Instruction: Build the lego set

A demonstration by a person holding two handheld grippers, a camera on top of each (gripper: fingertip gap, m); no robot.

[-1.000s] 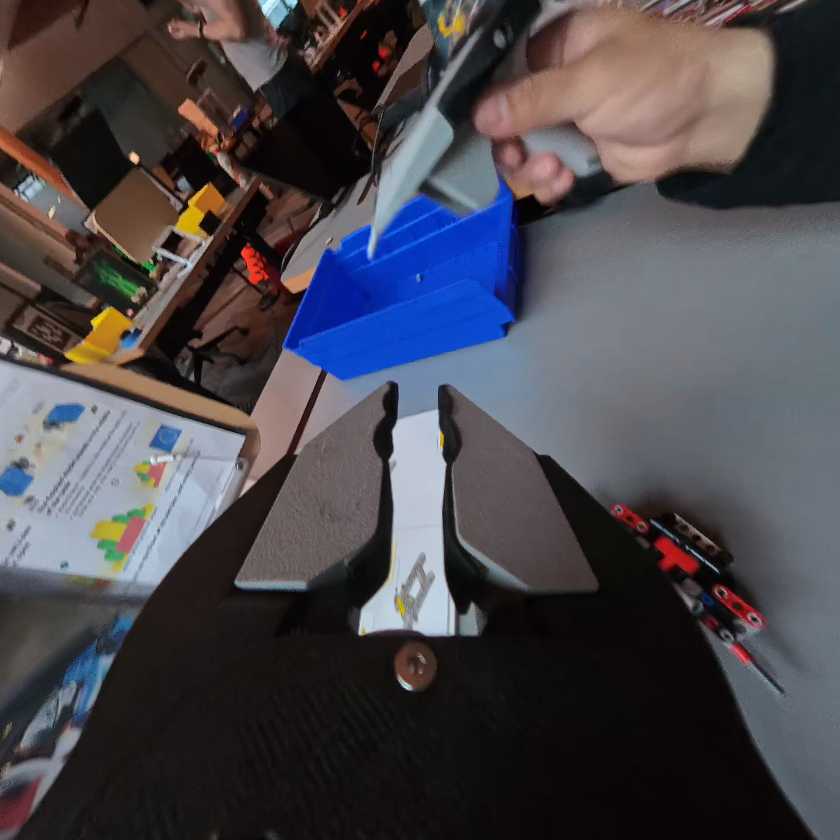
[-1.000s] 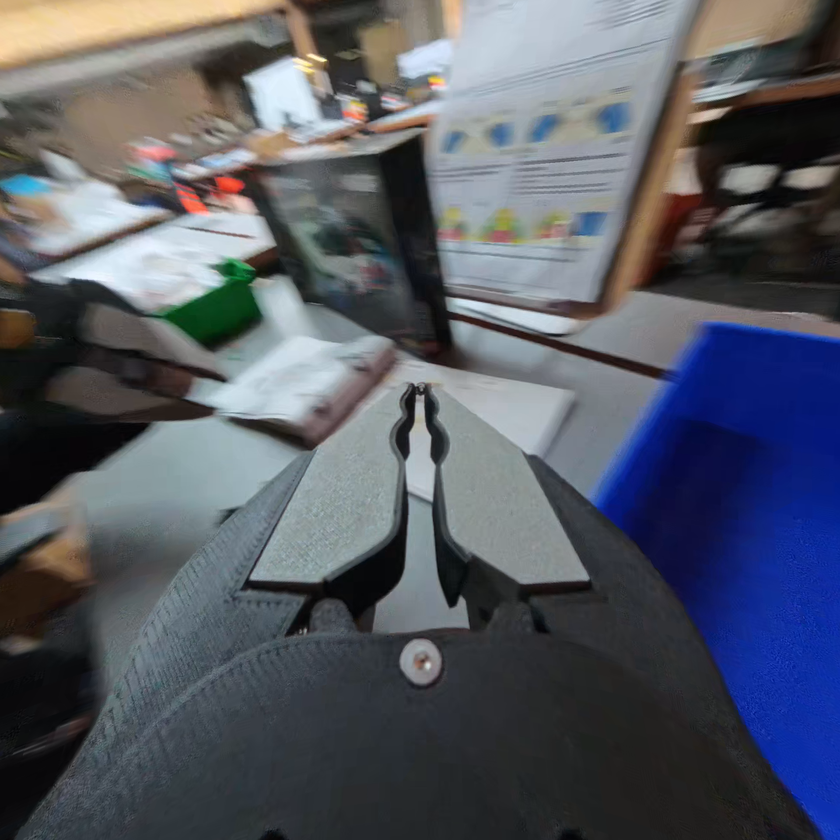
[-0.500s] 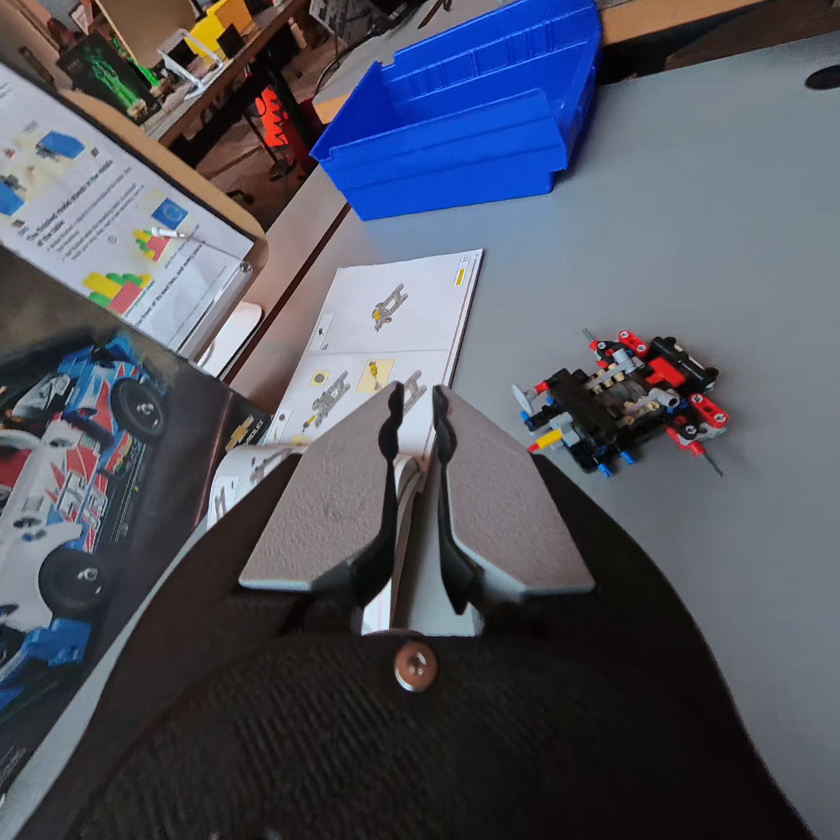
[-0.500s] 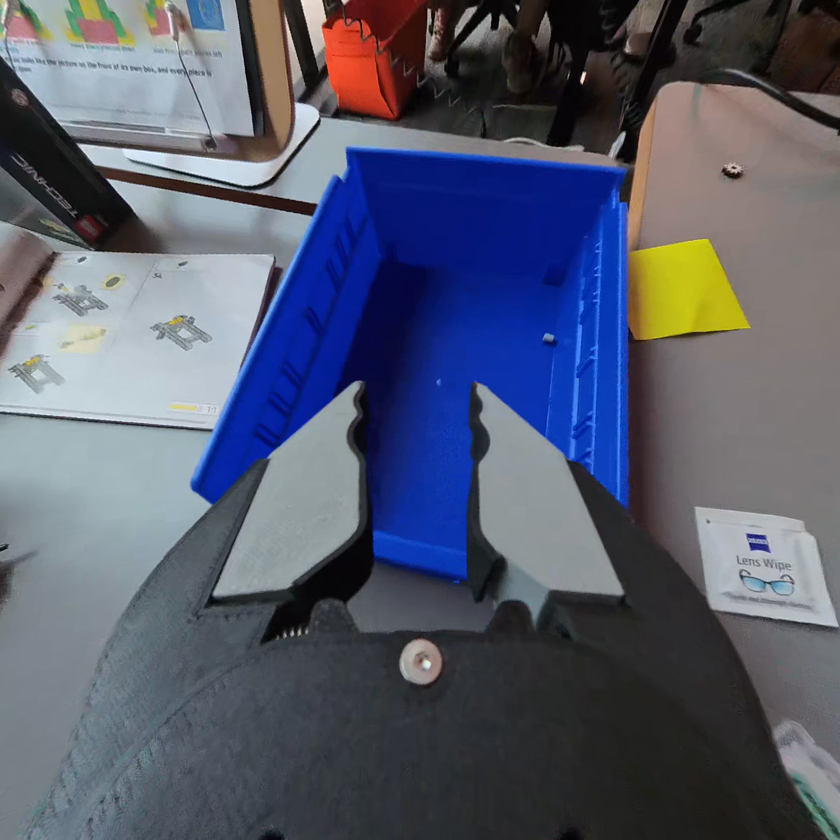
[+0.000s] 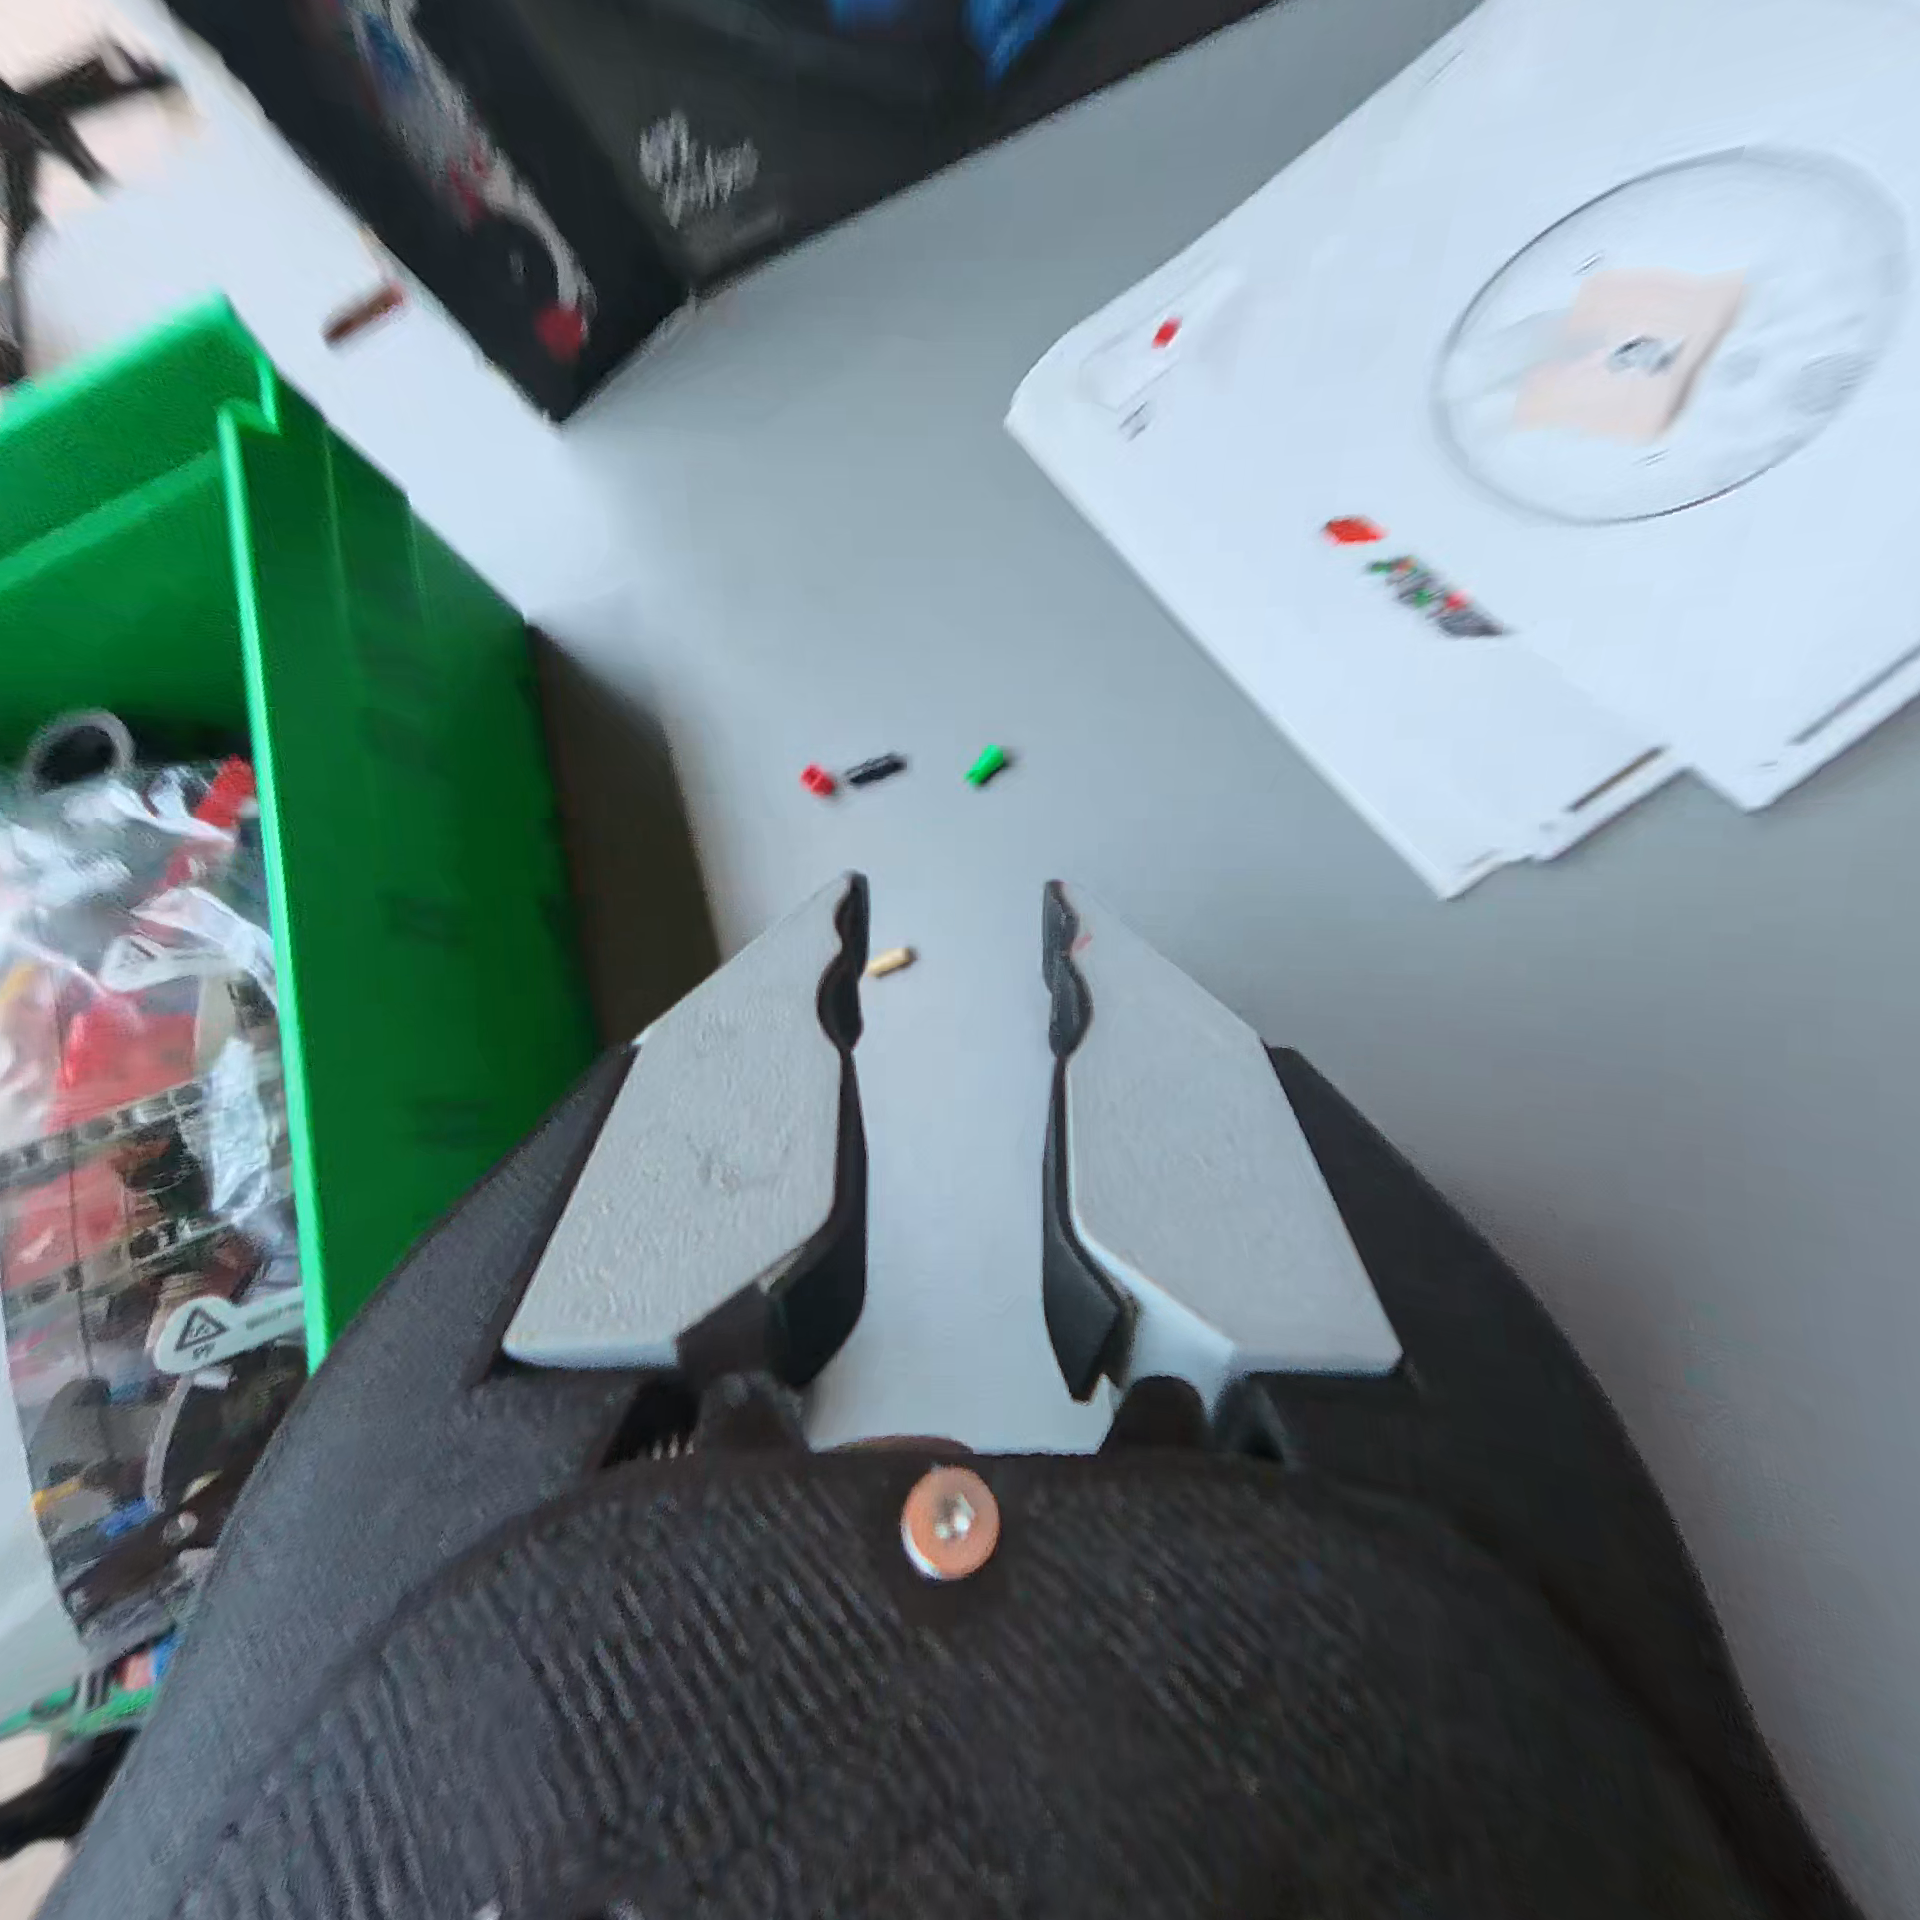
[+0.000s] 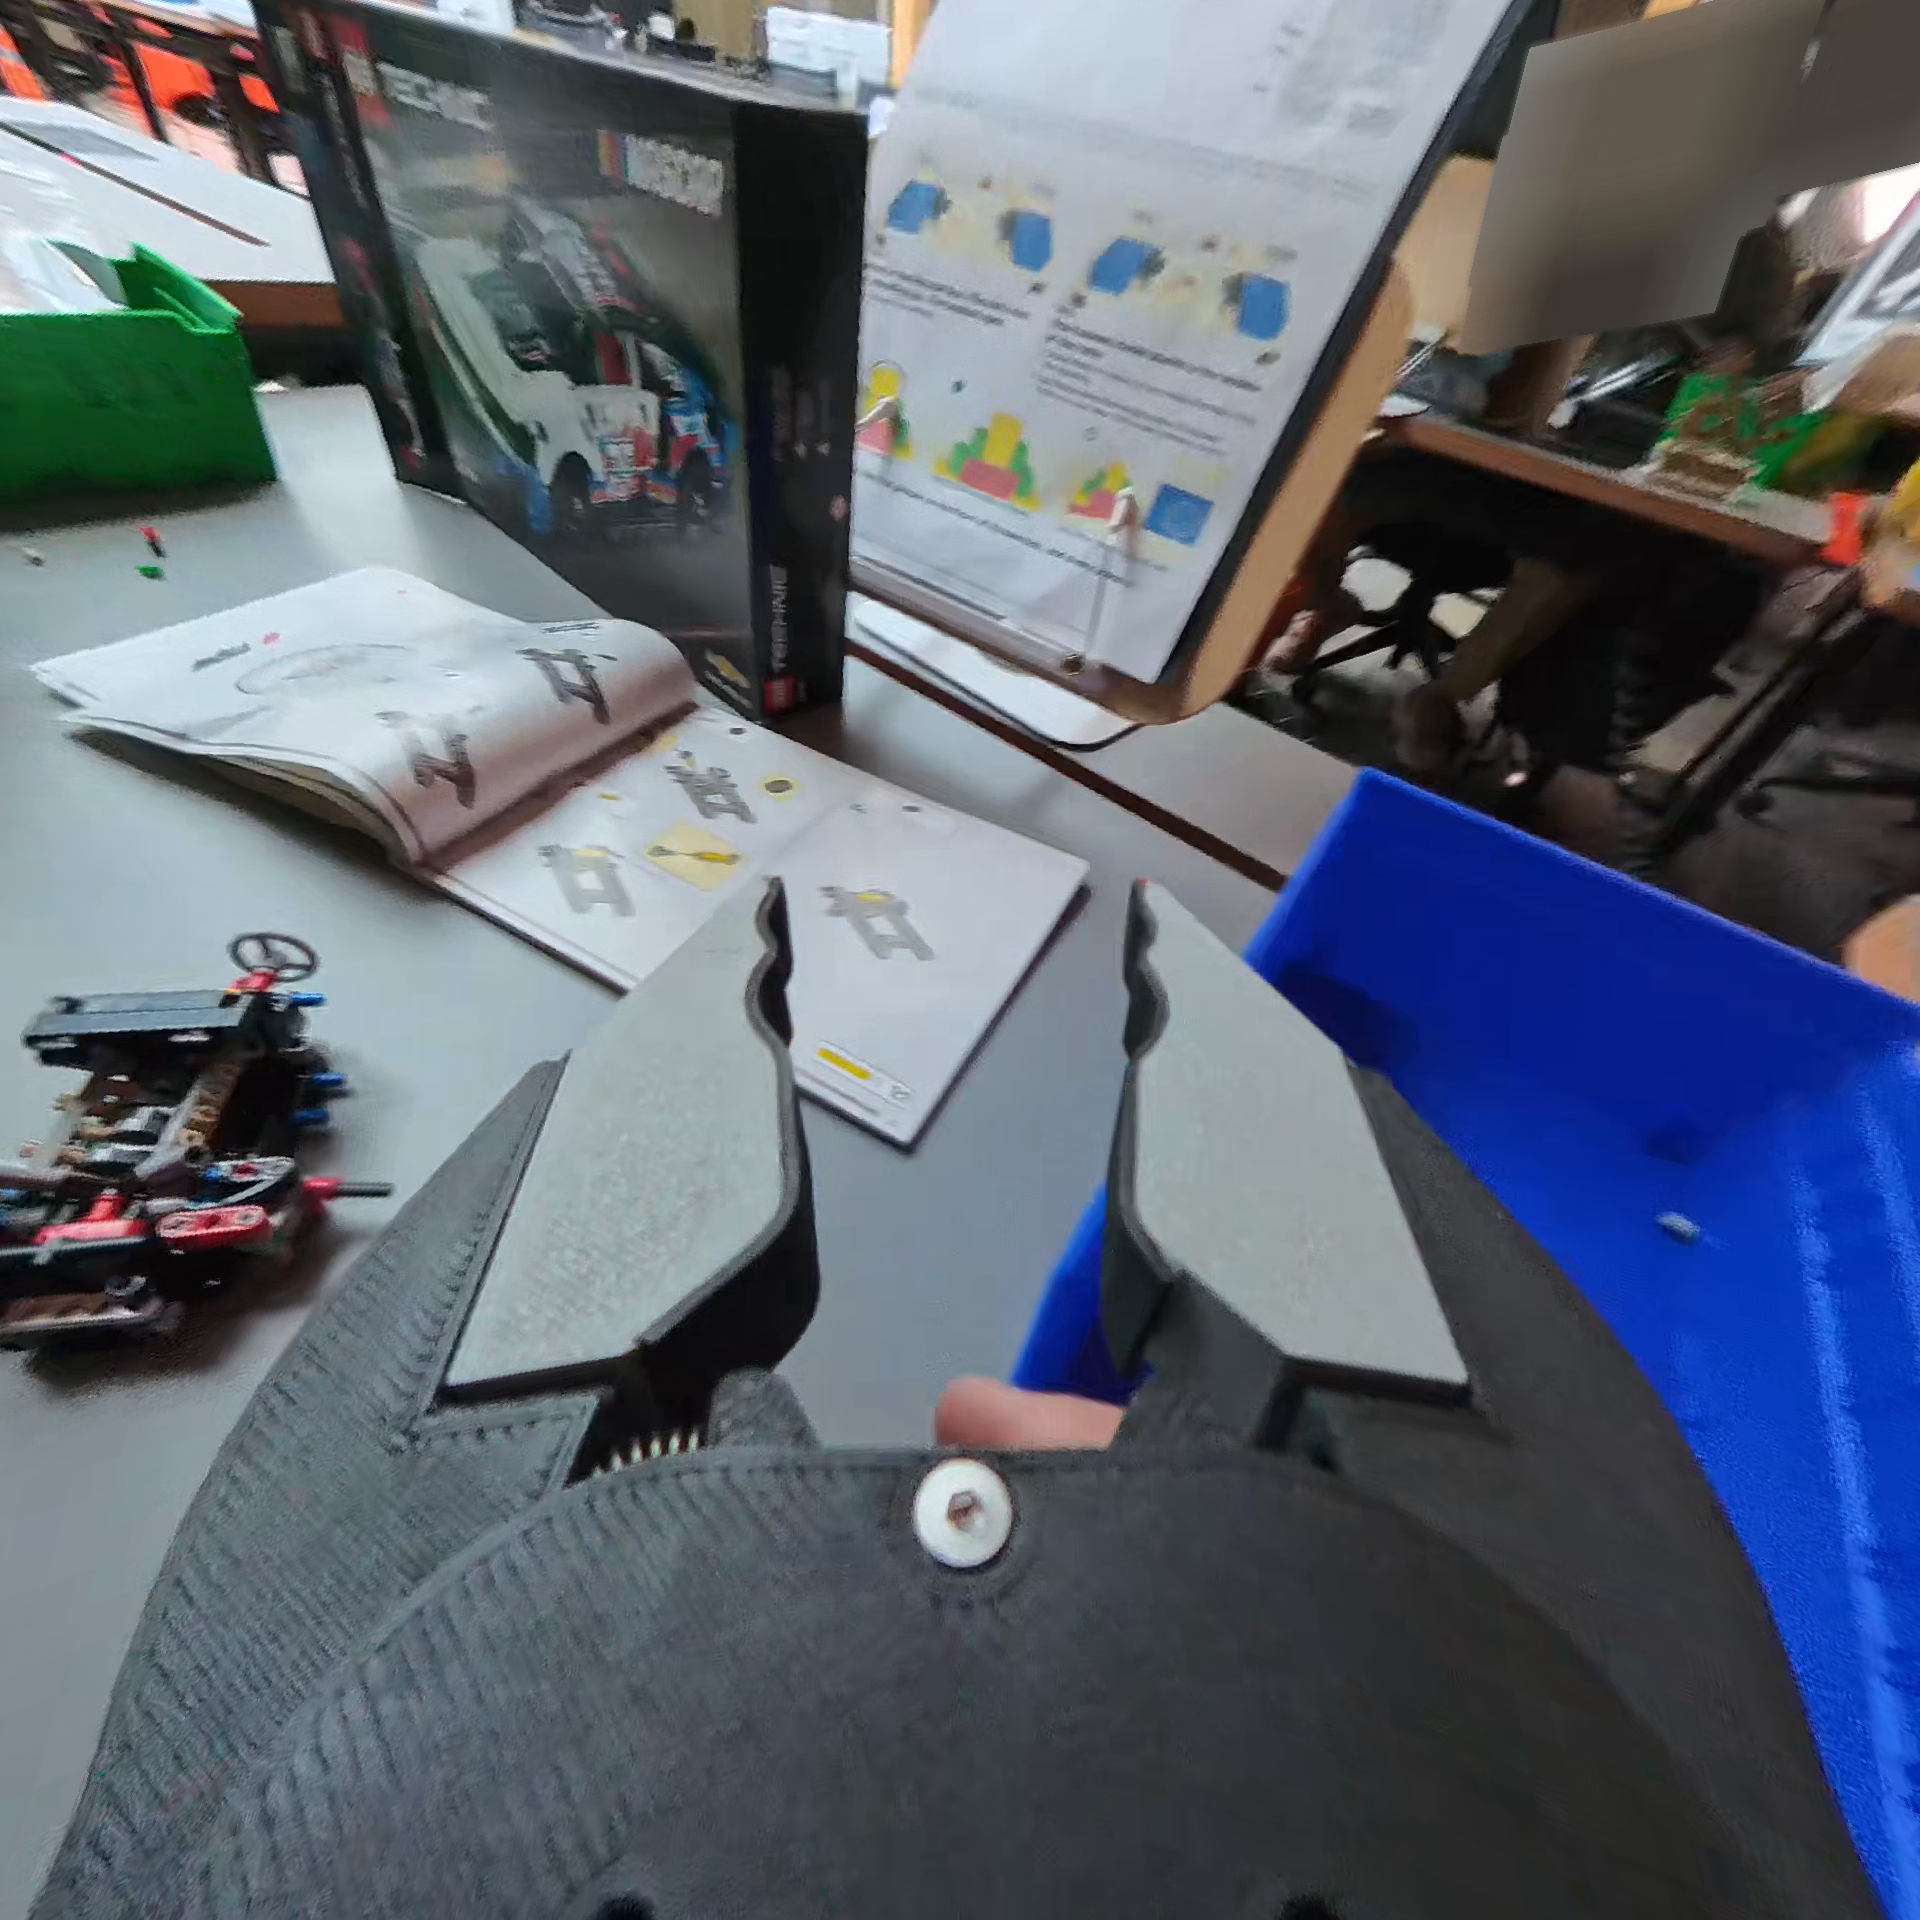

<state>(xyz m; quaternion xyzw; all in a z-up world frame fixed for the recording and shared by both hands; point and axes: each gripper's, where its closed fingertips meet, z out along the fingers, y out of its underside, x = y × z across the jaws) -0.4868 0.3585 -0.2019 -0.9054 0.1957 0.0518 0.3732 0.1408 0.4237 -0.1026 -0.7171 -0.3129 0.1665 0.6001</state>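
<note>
Since half a second ago the left gripper [image 5: 951,899] has swung from the open booklet and the half-built car to the green bin [image 5: 343,748] on its left, and its jaws have spread; the right gripper [image 6: 951,904] has left the blue bin [image 6: 1558,1091], now at its right, and opened wider.

On the grey table [image 5: 1455,1091], the loose pieces are the coming target, I judge. A tan pin [image 5: 890,961] lies just inside the left gripper's left fingertip, long axis pointing far-right. Farther off sit a black pin [image 5: 875,770], a red piece [image 5: 818,779] and a green piece [image 5: 986,767]. The left gripper is much nearer these; it is released, empty, touching nothing. The right one hangs spread and empty, with the car chassis [image 6: 156,1153] near-left of it.
</note>
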